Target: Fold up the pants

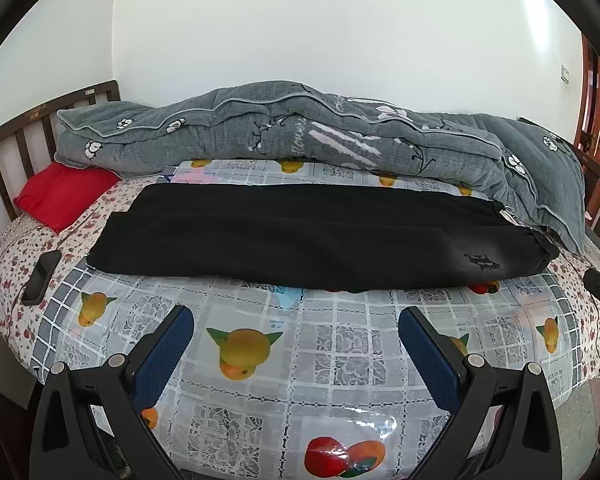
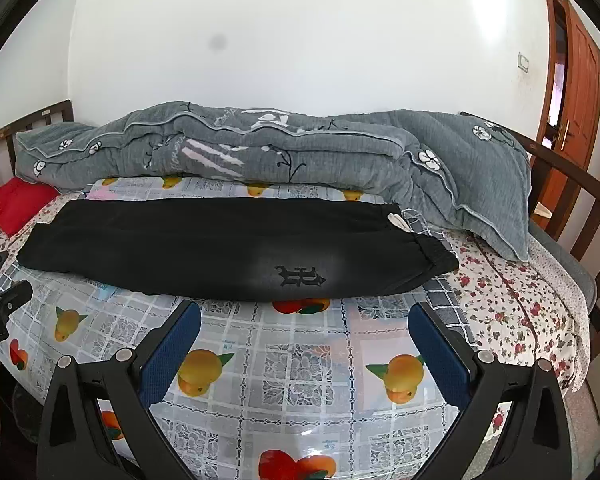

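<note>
Black pants [image 1: 300, 240] [image 2: 228, 252] lie lengthwise across the bed, folded leg over leg, with the elastic waistband at the right and the leg ends at the left. A dark embroidered logo [image 2: 299, 275] shows near the waistband. My left gripper [image 1: 296, 316] hovers open above the fruit-print plastic sheet [image 1: 300, 360], short of the pants' near edge. Over the same sheet [image 2: 300, 368] my right gripper [image 2: 305, 314] is open too, just in front of the logo. Neither gripper touches the cloth. Each view catches the other gripper at its edge.
A rolled grey floral quilt [image 1: 300, 136] [image 2: 260, 152] lies behind the pants against the white wall. A red pillow [image 1: 60, 196] sits far left, a dark phone [image 1: 42, 276] on the floral bedsheet at left. Wooden bed rails [image 2: 572, 184] stand at both ends, a door [image 2: 576, 80] at right.
</note>
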`<state>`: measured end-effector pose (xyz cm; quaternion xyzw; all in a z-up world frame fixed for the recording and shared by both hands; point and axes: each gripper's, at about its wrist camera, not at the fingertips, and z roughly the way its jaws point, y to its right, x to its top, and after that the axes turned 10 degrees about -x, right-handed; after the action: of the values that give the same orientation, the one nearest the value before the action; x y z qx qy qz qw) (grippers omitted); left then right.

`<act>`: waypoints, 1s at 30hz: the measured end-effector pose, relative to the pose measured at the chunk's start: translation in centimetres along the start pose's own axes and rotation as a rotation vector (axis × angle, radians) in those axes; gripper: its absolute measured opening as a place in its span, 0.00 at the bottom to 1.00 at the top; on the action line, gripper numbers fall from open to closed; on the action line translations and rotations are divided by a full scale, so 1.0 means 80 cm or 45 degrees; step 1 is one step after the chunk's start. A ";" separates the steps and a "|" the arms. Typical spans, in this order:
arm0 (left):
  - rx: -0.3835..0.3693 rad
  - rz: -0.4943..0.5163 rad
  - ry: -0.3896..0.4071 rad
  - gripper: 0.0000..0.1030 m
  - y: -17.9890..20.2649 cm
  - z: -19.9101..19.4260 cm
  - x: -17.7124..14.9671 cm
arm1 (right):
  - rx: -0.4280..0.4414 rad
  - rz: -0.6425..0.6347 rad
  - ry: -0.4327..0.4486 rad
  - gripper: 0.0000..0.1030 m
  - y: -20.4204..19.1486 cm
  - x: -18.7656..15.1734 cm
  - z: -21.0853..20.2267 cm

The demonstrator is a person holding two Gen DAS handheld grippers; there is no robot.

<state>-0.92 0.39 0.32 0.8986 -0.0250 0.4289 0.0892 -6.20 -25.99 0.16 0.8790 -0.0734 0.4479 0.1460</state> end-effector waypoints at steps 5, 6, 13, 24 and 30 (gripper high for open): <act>-0.003 0.009 0.005 1.00 0.003 -0.003 0.001 | 0.004 0.003 0.002 0.99 0.001 0.002 -0.002; -0.003 0.009 0.006 1.00 0.003 -0.003 0.001 | 0.006 0.004 0.003 0.99 0.001 0.001 -0.002; -0.004 0.012 0.009 1.00 0.005 -0.005 0.001 | 0.007 0.010 0.009 0.99 0.003 0.001 -0.005; -0.014 0.026 0.016 1.00 0.012 -0.010 0.003 | 0.012 0.019 0.010 0.99 0.006 -0.001 -0.007; -0.016 0.030 0.020 1.00 0.015 -0.011 0.004 | 0.017 0.022 0.009 0.99 0.008 -0.004 -0.008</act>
<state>-1.58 -0.59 1.26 0.8942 -0.0378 0.4369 0.0901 -7.03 -26.36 0.37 0.8778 -0.0775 0.4526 0.1365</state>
